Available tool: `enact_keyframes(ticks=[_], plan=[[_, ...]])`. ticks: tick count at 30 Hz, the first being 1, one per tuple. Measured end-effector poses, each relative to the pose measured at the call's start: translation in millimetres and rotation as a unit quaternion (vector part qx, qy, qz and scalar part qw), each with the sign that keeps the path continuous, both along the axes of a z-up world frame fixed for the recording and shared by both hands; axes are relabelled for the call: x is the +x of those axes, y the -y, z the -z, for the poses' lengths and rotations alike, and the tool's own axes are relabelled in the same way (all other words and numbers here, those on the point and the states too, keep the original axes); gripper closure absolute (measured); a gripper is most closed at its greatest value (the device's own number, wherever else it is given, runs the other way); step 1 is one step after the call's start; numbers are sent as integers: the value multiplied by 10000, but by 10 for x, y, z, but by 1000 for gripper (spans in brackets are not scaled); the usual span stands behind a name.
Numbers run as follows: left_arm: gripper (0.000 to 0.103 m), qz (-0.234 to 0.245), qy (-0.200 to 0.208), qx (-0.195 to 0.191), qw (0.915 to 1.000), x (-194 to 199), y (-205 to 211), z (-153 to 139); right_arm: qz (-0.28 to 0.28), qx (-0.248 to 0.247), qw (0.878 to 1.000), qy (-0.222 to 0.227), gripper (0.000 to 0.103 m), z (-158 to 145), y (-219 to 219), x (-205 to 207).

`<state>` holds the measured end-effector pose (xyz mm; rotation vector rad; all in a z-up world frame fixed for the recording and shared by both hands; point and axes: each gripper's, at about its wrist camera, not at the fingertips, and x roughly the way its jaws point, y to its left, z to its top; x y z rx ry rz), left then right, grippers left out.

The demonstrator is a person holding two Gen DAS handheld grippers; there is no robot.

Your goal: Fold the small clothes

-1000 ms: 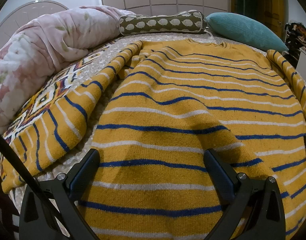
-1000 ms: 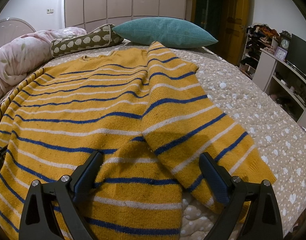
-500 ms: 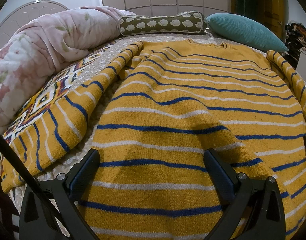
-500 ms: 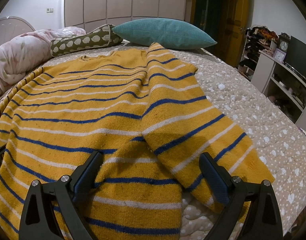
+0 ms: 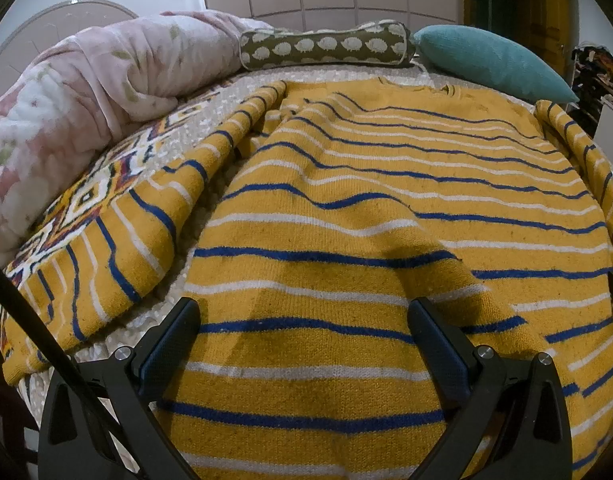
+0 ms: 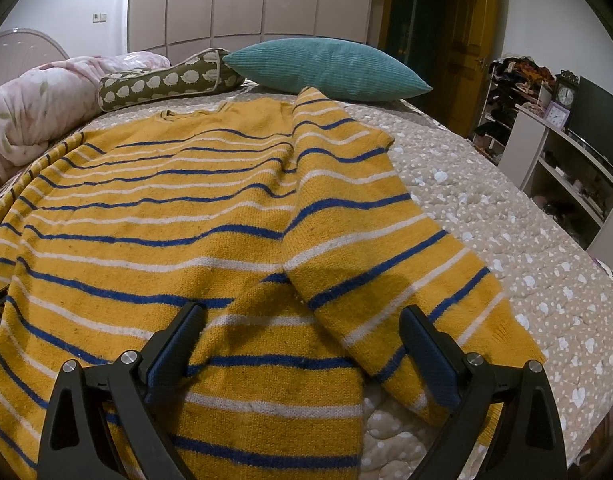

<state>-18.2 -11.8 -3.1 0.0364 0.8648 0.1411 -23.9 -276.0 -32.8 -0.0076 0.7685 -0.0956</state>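
We hold the left claw (image 5: 302, 332) and right claw (image 6: 300, 338) wide apart, gripping nothing, low over the hem of the sweater (image 6: 154, 216) on the bed (image 6: 506, 224). Its long axis runs toward frame top; right sleeve (image 6: 370, 248) lies beside our right claw.

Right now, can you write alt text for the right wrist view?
A yellow sweater with blue and white stripes lies flat on a bed, one sleeve folded inward. The right gripper hovers over its hem, jaws open.
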Motion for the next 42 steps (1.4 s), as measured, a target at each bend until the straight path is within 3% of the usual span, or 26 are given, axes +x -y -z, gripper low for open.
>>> enact_keyframes(ticks=[5,10,15,17,19,23,26,28,32,34,35,36,37,39,42], plan=[[0,-4,-223,-313,9993,61,-75,-10,-1,5,10000,-4,3,-2,0,1],[0,-83,-57,-365,9993,-34,-77,-37,-32,208,9997,-80,3,12,58,23],[0,-282,341,67,9990,-338,-6,-246,-207,808,9965,-61,6,-28,227,-3],[0,-239,613,280,9974,-480,23,-383,-297,1199,9922,159,14,-138,352,-135],[0,-223,753,324,9964,-578,21,-472,-332,1383,9891,392,14,-316,506,-293],[0,-45,670,12,9977,-684,14,-539,133,792,9942,712,14,-579,853,-509],[0,103,519,-302,9981,-713,56,-548,638,704,9949,328,14,-481,1233,-448],[0,215,460,-493,9975,-722,104,-559,887,999,9910,28,14,-335,1438,-384],[0,330,410,-591,9969,-755,200,-557,664,1684,9832,-217,16,-103,1436,-287],[0,369,417,-551,9969,-775,238,-567,492,1728,9837,-109,24,-111,1327,-248],[0,393,423,-515,9970,-789,255,-573,369,1756,9837,-124,46,-130,1273,-228],[0,416,432,-477,9971,-802,262,-584,166,1857,9822,-244,83,-137,1228,-179],[0,422,446,-452,9971,-815,261,-595,33,1970,9798,-341,89,-144,1216,-151],[0,409,522,-393,9970,-846,236,-635,22,1922,9806,-372,89,-216,1297,-133],[0,353,616,-366,9968,-904,190,-687,453,1231,9912,-164,90,-448,1616,-187]])
